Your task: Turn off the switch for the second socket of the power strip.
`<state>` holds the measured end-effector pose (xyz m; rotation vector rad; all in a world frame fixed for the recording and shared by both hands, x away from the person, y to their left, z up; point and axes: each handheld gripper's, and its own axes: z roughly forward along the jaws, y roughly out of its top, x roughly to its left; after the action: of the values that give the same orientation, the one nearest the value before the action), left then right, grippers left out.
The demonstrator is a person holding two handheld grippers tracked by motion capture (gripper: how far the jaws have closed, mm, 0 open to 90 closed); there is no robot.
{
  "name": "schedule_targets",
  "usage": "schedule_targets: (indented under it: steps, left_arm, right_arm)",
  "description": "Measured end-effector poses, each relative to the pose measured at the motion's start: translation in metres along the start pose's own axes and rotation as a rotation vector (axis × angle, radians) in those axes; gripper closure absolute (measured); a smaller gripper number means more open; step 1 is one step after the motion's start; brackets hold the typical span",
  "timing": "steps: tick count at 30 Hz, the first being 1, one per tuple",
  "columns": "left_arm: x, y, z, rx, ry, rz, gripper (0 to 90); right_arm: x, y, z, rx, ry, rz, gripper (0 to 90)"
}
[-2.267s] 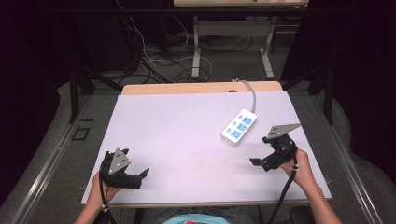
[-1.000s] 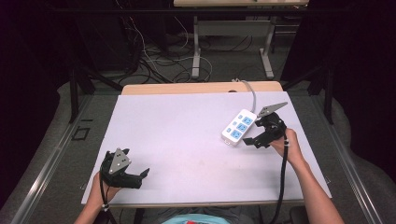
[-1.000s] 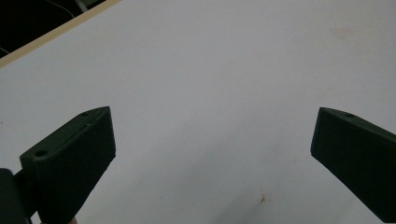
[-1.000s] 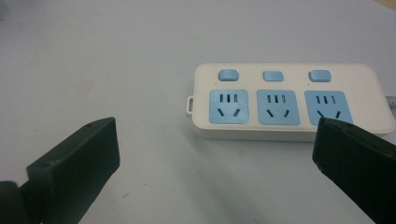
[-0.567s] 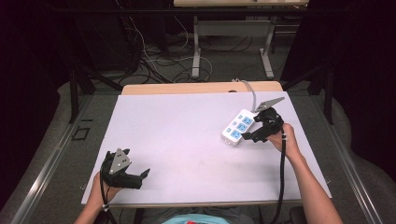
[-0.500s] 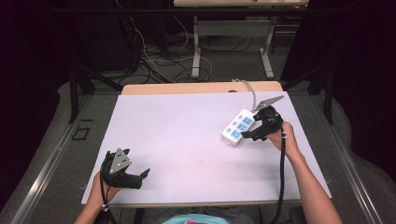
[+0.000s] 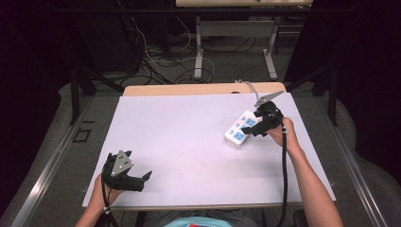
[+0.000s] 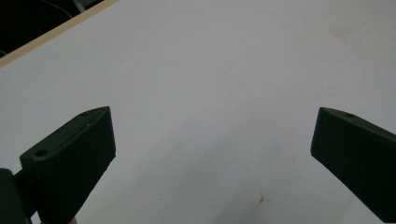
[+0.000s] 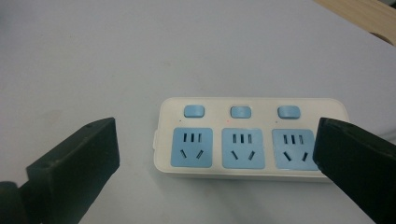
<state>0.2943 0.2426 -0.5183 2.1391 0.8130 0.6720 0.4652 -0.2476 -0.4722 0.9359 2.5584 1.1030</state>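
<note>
A white power strip (image 9: 250, 137) lies flat on the white table (image 7: 189, 137), ahead of the right gripper (image 9: 215, 154) and between the lines of its two jaws. The jaws stand wide apart, released, gripping nothing. In the right gripper view, the strip's long side runs across from one jaw toward the other. Its near edge sits just beyond the jaw tips. The left jaw stands clear of the strip's end, with bare table between them. The right jaw overlaps the strip's other end in that view, and whether it touches there I cannot tell.

The strip carries three blue sockets (image 9: 243, 148) in a row on the side nearer the jaws. Three small blue buttons (image 9: 240, 111) sit behind them, one above each socket. A tiny red dot shows beside the middle button.

In the high view the right gripper (image 7: 253, 128) hangs at the strip's (image 7: 239, 130) right side, held in the right hand (image 7: 279, 131). A grey cord (image 7: 249, 87) leaves the strip's far end toward the table's back edge.

The left gripper (image 8: 212, 158) is well apart from the strip, near the table's front left corner. Its jaws are also spread wide and released. Between them lies only bare white surface, marked with a small rusty speck (image 8: 261, 200) near the middle. The left hand (image 7: 101, 191) holds this gripper (image 7: 139, 179) low over the table.
</note>
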Motion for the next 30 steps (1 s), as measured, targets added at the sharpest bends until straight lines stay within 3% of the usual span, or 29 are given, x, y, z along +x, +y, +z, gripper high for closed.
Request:
schedule_targets:
  steps: [6, 20, 30]
  left_arm:
    - [0.000, 0.000, 0.000, 0.002, -0.002, 0.003, 0.0]
    - [0.000, 0.000, 0.002, 0.003, -0.014, -0.008, 0.0]
    - [0.001, 0.000, 0.003, 0.008, -0.019, -0.012, 0.0]
  right_arm:
    - [-0.002, 0.004, 0.006, 0.022, 0.005, -0.003, 0.0]
    - [-0.011, 0.011, 0.016, 0.015, 0.022, 0.025, 0.0]
    - [-0.019, 0.014, 0.026, 0.024, 0.005, 0.026, 1.9]
